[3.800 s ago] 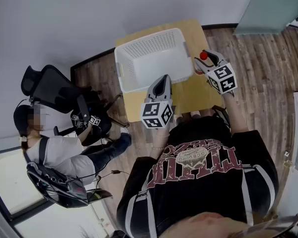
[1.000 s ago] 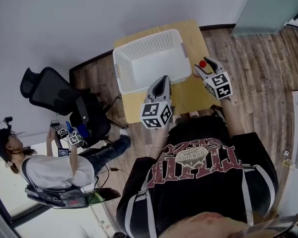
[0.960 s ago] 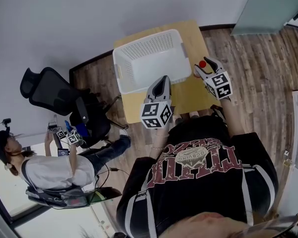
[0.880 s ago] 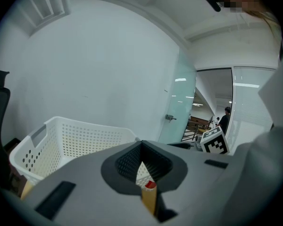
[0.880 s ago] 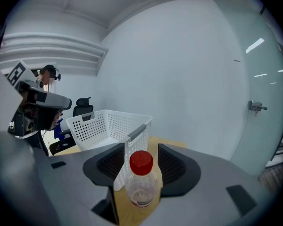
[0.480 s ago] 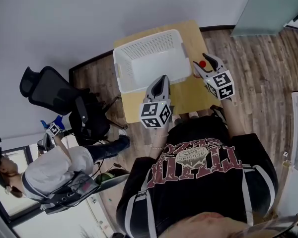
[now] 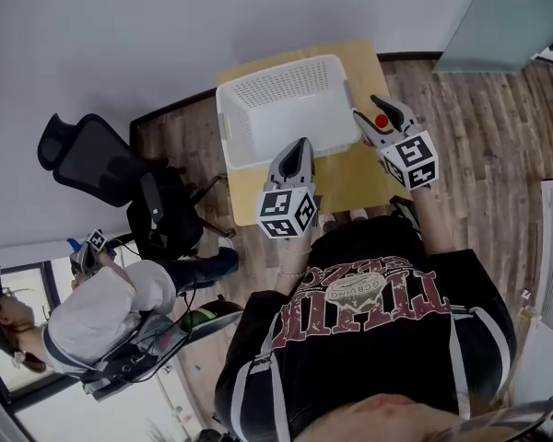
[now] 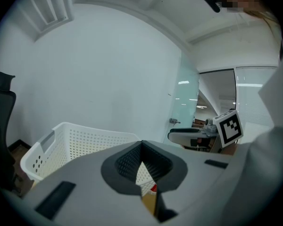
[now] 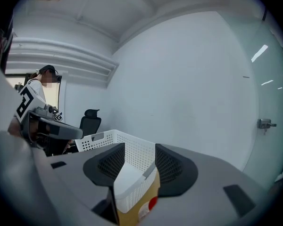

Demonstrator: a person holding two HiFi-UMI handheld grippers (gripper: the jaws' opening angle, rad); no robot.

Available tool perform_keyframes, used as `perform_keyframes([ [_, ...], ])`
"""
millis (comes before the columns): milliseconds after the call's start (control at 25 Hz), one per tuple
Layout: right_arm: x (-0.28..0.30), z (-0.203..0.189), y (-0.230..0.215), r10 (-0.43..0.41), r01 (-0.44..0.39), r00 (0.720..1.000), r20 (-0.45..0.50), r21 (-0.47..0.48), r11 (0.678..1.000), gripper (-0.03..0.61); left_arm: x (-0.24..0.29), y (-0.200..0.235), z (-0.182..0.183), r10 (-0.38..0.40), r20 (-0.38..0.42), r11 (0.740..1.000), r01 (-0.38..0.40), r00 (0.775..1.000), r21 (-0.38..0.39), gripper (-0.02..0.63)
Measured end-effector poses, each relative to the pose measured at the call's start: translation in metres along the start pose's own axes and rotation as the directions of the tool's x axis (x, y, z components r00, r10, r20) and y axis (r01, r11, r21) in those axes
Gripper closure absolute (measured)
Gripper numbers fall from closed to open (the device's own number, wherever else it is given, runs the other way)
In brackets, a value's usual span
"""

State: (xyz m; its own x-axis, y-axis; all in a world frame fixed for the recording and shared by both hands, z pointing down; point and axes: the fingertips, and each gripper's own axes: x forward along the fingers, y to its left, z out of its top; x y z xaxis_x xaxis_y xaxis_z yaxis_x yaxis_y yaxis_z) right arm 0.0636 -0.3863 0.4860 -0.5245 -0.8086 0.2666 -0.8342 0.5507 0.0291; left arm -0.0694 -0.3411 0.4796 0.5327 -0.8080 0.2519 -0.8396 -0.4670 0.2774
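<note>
- On the wooden bench [image 7: 355, 184] stands a white perforated basket [image 7: 232, 134]. Just beside its right-hand wall we see a red-capped bottle [image 7: 381, 122].
- Our right gripper [image 7: 366, 107] has its jaws apart, and from above the bottle's cap shows between them. Its own view puts the cap low in the gap, with the basket's corner behind it. We cannot tell whether either jaw touches the bottle.
- Our left gripper [image 7: 301, 145] is closed on nothing, its jaws meeting at the tips, and hovers at the basket's near wall.
- Each gripper's cube bears black-and-white square markers.
- Red-and-white lettering on our black shirt [image 7: 369, 297] lies upside down, and we cannot read it.
- Left of the bench are a black office chair [image 7: 92, 168] and a seated person [image 7: 97, 316] in a white top.
</note>
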Motion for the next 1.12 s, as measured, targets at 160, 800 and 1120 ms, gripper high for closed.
perform_keyframes([
  [160, 0.008, 0.011, 0.013, 0.037, -0.037, 0.999, 0.004, -0.020, 0.999, 0.370, -0.002, 0.009, 0.005, 0.020, 0.013, 1.000, -0.020, 1.000, 0.000, 0.566],
  [800, 0.027, 0.040, 0.076, 0.199, -0.196, 0.979, 0.039, -0.065, 0.978, 0.440, -0.025, 0.023, 0.015, 0.083, 0.056, 0.996, -0.085, 0.995, 0.031, 0.566],
  [1120, 0.035, 0.048, 0.096, 0.238, -0.233, 0.970, 0.044, -0.087, 0.969, 0.509, -0.031, 0.028, 0.023, 0.092, 0.072, 0.995, -0.094, 0.993, 0.033, 0.568],
])
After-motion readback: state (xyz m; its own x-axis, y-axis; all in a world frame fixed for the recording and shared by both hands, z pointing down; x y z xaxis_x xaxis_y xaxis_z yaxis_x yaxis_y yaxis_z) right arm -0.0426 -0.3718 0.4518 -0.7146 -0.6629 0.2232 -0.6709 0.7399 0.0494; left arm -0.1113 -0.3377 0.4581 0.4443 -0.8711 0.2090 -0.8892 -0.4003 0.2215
